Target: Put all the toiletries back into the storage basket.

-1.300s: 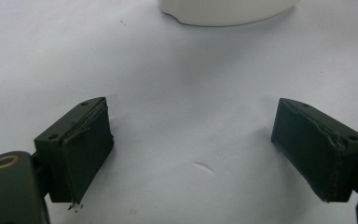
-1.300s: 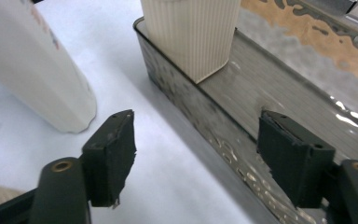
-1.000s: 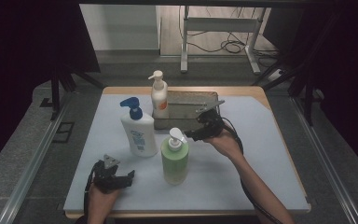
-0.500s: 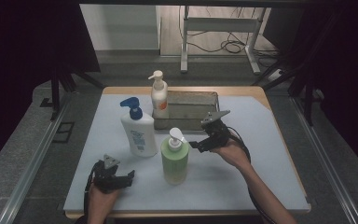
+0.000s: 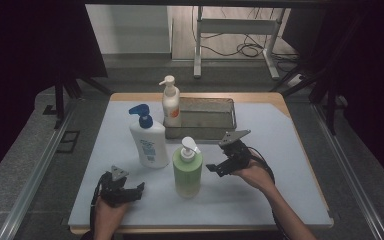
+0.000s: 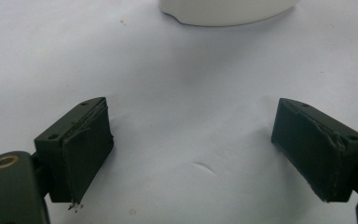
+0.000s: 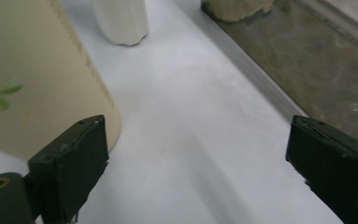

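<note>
Green pump bottle (image 5: 188,170) stands ungripped; your right gripper (image 5: 215,168) beside it, jaws just opened wide, empty; grasp remains.

Green pump bottle (image 5: 187,171), white bottle (image 5: 149,143) with blue pump, cream bottle (image 5: 171,105), grey tray (image 5: 205,119)

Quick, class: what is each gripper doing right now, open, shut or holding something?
Left gripper: open, holding nothing.
Right gripper: jaws just been opening, open and empty beside the green pump bottle.
</note>
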